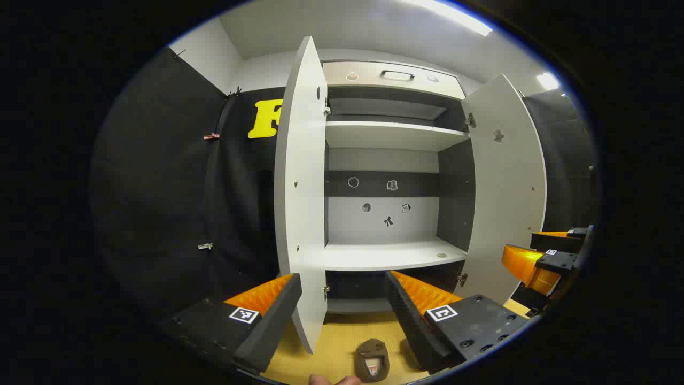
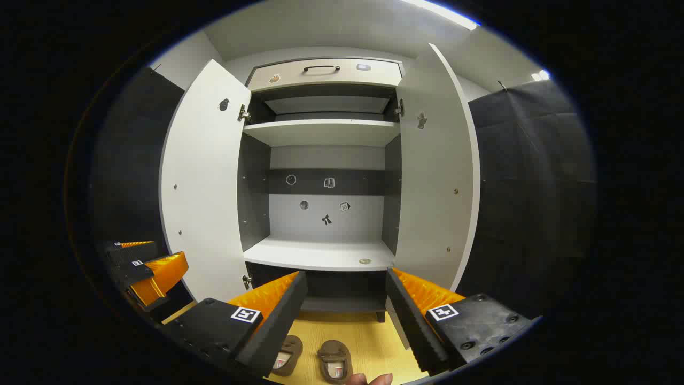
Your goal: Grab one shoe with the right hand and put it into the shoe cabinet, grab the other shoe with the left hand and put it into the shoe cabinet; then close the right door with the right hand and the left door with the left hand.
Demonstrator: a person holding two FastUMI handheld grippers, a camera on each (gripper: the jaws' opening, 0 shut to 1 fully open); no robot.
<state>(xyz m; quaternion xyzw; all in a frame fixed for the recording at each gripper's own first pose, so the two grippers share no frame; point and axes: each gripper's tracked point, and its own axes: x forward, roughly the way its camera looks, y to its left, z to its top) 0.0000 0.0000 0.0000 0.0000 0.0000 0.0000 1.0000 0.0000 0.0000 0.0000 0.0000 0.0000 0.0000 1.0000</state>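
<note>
Nothing is stowed yet: both slippers are lying on the yellow floor before the shoe cabinet (image 2: pixel 326 160), whose left door (image 2: pixel 206 176) and right door (image 2: pixel 435 171) are standing wide open. The right gripper (image 2: pixel 346 299) is hovering above the right slipper (image 2: pixel 334 361) and the left slipper (image 2: pixel 288 355), jaws spread wide and holding nothing. The left gripper (image 1: pixel 342 299) is waiting likewise, fingers apart and empty (one slipper beneath it). Next, I judge, the right one needs lowering onto a slipper.
</note>
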